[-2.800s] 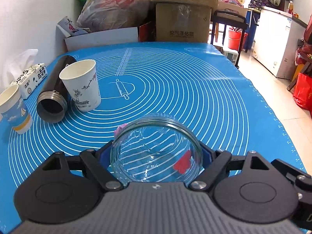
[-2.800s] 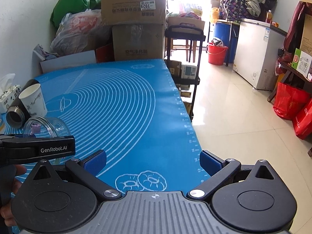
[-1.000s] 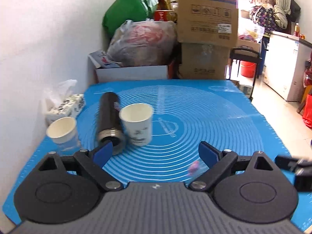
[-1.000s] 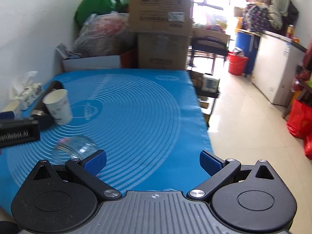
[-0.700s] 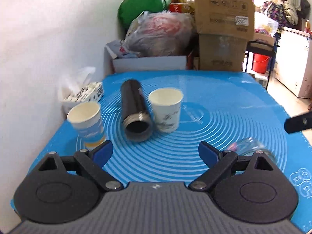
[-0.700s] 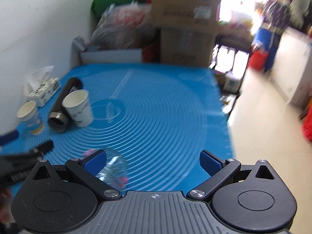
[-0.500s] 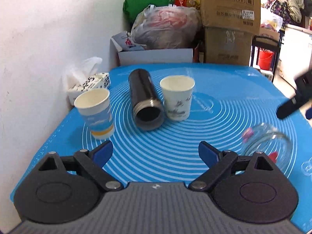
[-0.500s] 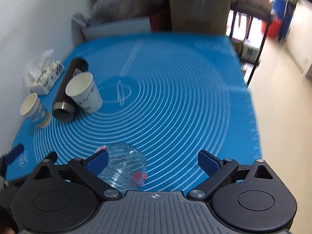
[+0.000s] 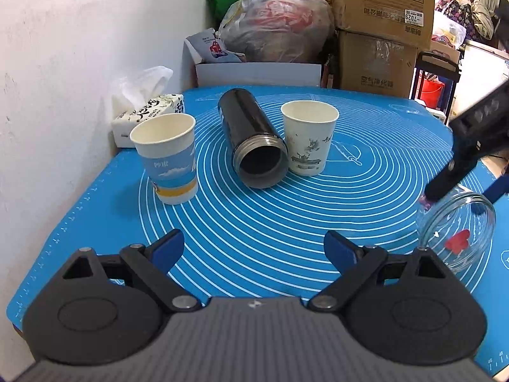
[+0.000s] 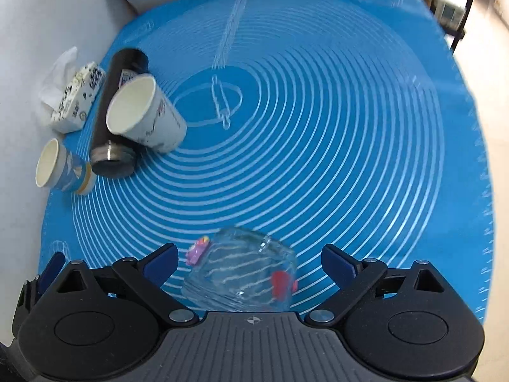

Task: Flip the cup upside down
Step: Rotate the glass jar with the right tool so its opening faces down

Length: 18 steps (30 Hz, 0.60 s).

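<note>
A clear glass cup (image 10: 241, 273) with pink and red stickers lies on its side on the blue mat. My right gripper (image 10: 249, 262) is open and hovers above it, the cup between and below its blue fingers. In the left wrist view the cup (image 9: 458, 232) lies at the right, with the right gripper's black finger (image 9: 458, 168) just over it. My left gripper (image 9: 254, 251) is open and empty, well left of the cup.
A black flask (image 9: 251, 140) lies on the blue mat (image 9: 366, 191) between a white paper cup (image 9: 308, 137) and a blue-and-white paper cup (image 9: 168, 159), both upright. A tissue pack (image 9: 146, 114) sits by the wall. Boxes and bags stand behind the table.
My left gripper let go of the glass cup and drew back to the left. My right gripper swung in over the cup and tilted down toward it.
</note>
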### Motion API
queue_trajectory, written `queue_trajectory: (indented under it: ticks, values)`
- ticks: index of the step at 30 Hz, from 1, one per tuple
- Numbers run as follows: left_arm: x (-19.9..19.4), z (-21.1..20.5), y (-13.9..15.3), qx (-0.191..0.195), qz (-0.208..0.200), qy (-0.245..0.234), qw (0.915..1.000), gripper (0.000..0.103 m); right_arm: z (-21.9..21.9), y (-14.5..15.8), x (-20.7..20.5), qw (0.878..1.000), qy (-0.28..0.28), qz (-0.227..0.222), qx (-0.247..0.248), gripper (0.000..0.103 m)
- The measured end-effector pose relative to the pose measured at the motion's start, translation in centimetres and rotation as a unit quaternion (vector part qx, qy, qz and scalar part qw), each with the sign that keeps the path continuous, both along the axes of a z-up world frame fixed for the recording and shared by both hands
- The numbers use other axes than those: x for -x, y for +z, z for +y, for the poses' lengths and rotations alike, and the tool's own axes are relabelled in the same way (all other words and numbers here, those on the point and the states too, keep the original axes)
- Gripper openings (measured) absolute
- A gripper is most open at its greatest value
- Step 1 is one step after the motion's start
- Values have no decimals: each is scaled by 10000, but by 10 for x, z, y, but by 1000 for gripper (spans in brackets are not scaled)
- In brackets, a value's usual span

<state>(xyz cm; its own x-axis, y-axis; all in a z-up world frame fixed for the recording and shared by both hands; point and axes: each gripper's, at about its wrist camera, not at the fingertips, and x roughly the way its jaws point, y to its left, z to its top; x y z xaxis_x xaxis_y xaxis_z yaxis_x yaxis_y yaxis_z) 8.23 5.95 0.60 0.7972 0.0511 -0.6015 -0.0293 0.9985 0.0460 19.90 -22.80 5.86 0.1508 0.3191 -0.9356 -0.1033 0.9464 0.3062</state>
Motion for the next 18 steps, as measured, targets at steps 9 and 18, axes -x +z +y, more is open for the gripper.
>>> queue_trajectory:
  ticks: [9, 18]
  values:
    - [-1, 0, 1, 56, -15, -6, 10000, 94, -10, -4, 3, 9994, -207, 15, -264, 103]
    - [0, -5, -1, -21, -30, -91, 10000, 94, 4, -29, -19, 9984, 37, 501, -244, 103]
